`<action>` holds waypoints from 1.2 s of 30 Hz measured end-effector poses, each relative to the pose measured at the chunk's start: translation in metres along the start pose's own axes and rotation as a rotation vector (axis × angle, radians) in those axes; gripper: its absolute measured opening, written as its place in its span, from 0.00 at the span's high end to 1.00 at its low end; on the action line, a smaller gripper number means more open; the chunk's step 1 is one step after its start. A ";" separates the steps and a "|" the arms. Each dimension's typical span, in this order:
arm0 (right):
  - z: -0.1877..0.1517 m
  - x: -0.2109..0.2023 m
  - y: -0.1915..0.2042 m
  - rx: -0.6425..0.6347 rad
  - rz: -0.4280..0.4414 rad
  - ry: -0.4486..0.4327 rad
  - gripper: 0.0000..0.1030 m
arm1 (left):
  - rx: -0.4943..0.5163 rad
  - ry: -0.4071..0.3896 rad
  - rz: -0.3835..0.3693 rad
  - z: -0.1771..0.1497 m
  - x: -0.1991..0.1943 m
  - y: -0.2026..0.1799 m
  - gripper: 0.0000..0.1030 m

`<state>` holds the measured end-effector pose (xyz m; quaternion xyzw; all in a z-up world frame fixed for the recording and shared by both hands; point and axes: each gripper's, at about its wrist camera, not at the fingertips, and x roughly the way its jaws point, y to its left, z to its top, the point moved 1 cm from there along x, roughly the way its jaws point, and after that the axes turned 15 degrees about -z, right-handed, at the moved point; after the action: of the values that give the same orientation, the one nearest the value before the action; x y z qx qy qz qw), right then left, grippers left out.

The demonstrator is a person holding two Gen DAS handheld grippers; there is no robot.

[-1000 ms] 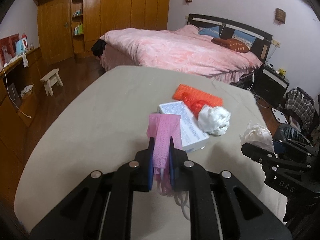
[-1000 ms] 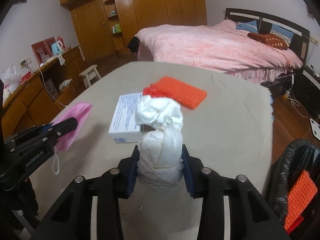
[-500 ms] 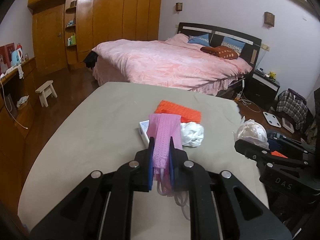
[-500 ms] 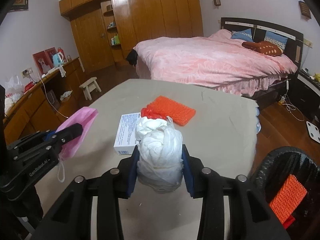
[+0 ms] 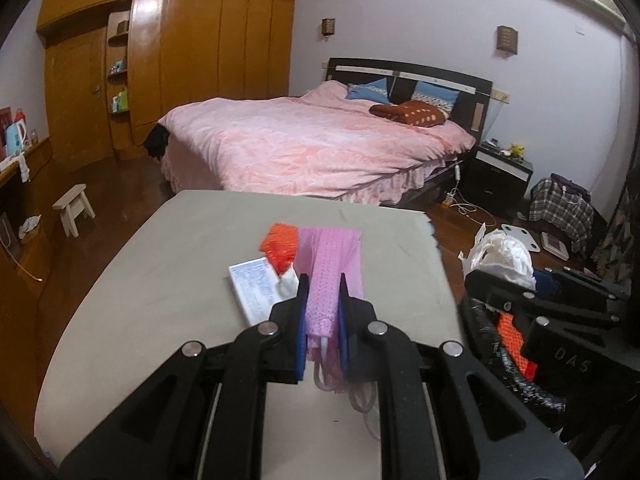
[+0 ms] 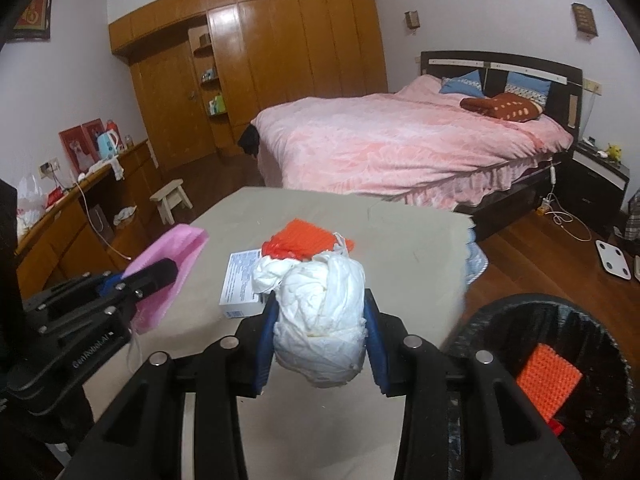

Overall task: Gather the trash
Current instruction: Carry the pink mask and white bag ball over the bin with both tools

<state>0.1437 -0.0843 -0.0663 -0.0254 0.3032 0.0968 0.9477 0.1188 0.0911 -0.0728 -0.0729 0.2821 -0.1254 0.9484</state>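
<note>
My left gripper (image 5: 320, 292) is shut on a pink face mask (image 5: 330, 268), held above the beige table (image 5: 160, 280); its ear loops dangle below. From the right wrist view the same mask (image 6: 168, 264) hangs at the left. My right gripper (image 6: 320, 312) is shut on a white crumpled plastic bag (image 6: 320, 320), which also shows at the right of the left wrist view (image 5: 500, 256). On the table lie a white printed box (image 5: 254, 288) and an orange bumpy pad (image 6: 308, 238). A black trash bin (image 6: 560, 380) sits low at the right with an orange piece (image 6: 548, 380) inside.
A pink bed (image 6: 400, 148) stands beyond the table, with a wooden wardrobe (image 6: 260, 60) behind. A small stool (image 6: 172, 200) and a low cabinet (image 6: 60, 232) are at the left. A white scale (image 6: 612, 264) and cables lie on the floor at the right.
Both grippers rose and drew back from the table with the mask and the white bag still gripped. The trash bin has come further into view at the lower right.
</note>
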 end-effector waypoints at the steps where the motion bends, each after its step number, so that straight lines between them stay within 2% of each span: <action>1: 0.001 -0.004 -0.003 0.003 -0.002 -0.005 0.62 | 0.004 -0.002 -0.006 0.000 -0.001 -0.004 0.89; 11: 0.002 -0.043 -0.040 0.037 -0.042 -0.057 0.62 | 0.069 -0.027 -0.082 0.012 -0.008 -0.058 0.89; 21: -0.003 -0.076 -0.096 0.083 -0.140 -0.092 0.62 | 0.131 -0.037 -0.178 0.015 -0.005 -0.117 0.89; 28: -0.013 -0.090 -0.135 0.127 -0.216 -0.093 0.62 | 0.181 -0.030 -0.244 0.013 0.000 -0.154 0.89; 36: -0.025 -0.097 -0.162 0.154 -0.279 -0.080 0.62 | 0.223 -0.012 -0.315 0.011 0.013 -0.184 0.89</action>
<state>0.0843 -0.2617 -0.0328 0.0094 0.2651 -0.0581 0.9624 0.0989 -0.0882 -0.0320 -0.0115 0.2459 -0.3022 0.9209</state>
